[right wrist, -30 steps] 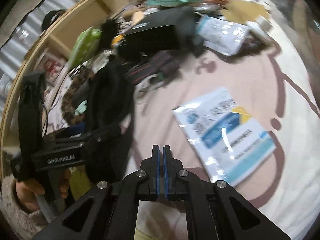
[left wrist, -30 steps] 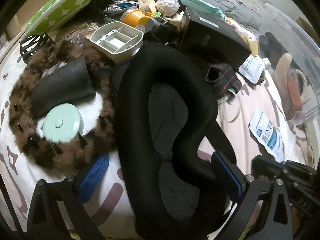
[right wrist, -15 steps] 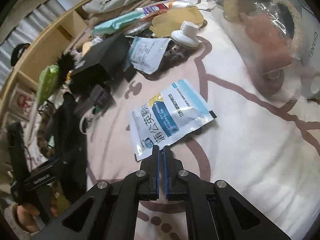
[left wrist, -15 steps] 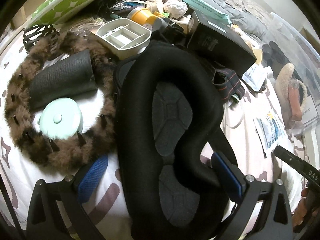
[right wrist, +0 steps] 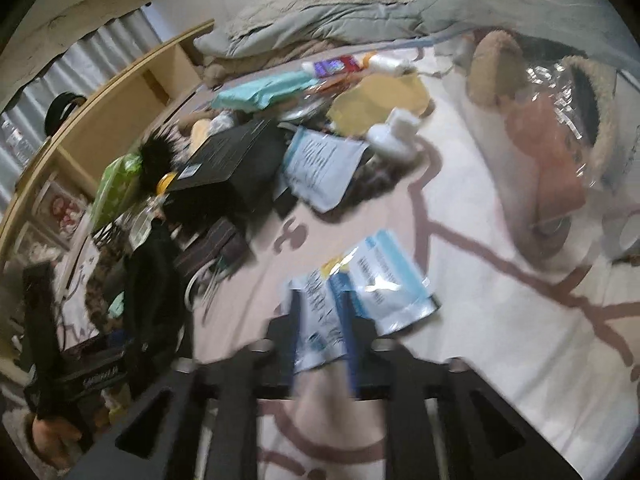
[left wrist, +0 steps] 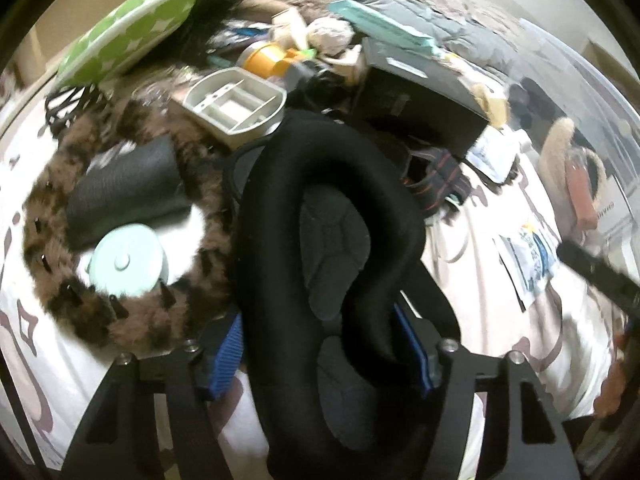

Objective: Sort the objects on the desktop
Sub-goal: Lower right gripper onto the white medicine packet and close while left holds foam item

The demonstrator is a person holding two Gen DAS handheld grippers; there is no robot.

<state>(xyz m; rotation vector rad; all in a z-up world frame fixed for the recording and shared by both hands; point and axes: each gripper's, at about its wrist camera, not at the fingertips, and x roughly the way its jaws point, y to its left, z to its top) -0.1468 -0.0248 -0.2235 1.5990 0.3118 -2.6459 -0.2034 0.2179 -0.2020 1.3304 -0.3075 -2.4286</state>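
My left gripper [left wrist: 320,348] is shut on a large black padded cushion [left wrist: 320,208] with a dark grey inner pad, held over the bed; the cushion fills the middle of the left wrist view and also shows in the right wrist view [right wrist: 152,272]. My right gripper [right wrist: 322,332] is open, its blue-lined fingers straddling the near end of a blue and white sachet [right wrist: 360,292] that lies flat on the sheet. The same sachet shows in the left wrist view [left wrist: 528,256].
A brown fur ring [left wrist: 120,320] surrounds a mint round tin [left wrist: 126,260] and a dark grey roll [left wrist: 124,188]. Behind lie a grey divided tray [left wrist: 236,102], a black box [left wrist: 416,96] and a green pillow [left wrist: 124,36]. Fur-trimmed slippers in plastic [right wrist: 556,152] lie at right.
My right gripper has opened and moved forward over the sachet's near end. My left gripper has closed in on the black cushion and shifted slightly.
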